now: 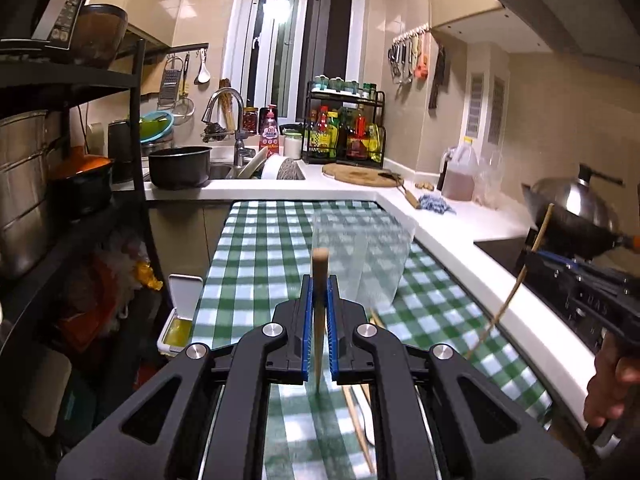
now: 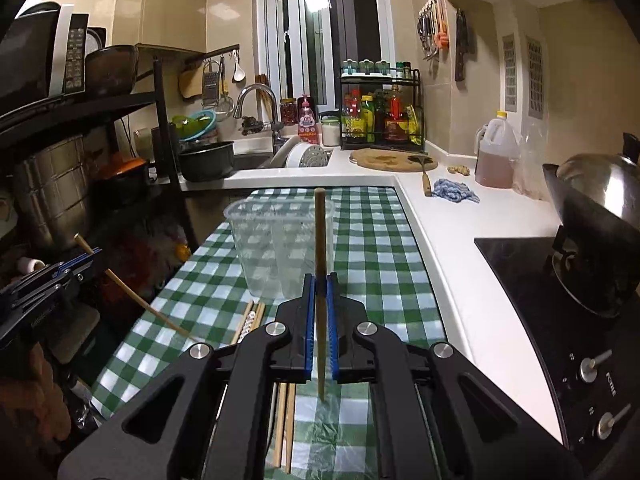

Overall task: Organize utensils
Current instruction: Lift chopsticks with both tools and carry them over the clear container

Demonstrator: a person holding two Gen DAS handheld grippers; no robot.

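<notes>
My left gripper (image 1: 320,290) is shut on a wooden chopstick (image 1: 320,266) that stands nearly upright between the blue pads, above the green checked tablecloth (image 1: 256,264). My right gripper (image 2: 320,290) is shut on a second chopstick (image 2: 319,232), also upright. A clear plastic container (image 2: 276,248) stands on the cloth just beyond both grippers; it is also in the left wrist view (image 1: 360,252). Several more chopsticks (image 2: 286,420) lie on the cloth under the grippers. Each gripper shows in the other's view, the right gripper (image 1: 534,258) at the right edge and the left gripper (image 2: 94,256) at the left edge.
A white counter (image 2: 440,216) runs along the right with a blue rag (image 2: 456,192), an oil jug (image 2: 496,152), a round cutting board (image 2: 392,160) and a wok (image 2: 596,216) on a black hob. A black shelf rack (image 1: 140,160) with pots stands left, and the sink (image 1: 224,170) lies behind.
</notes>
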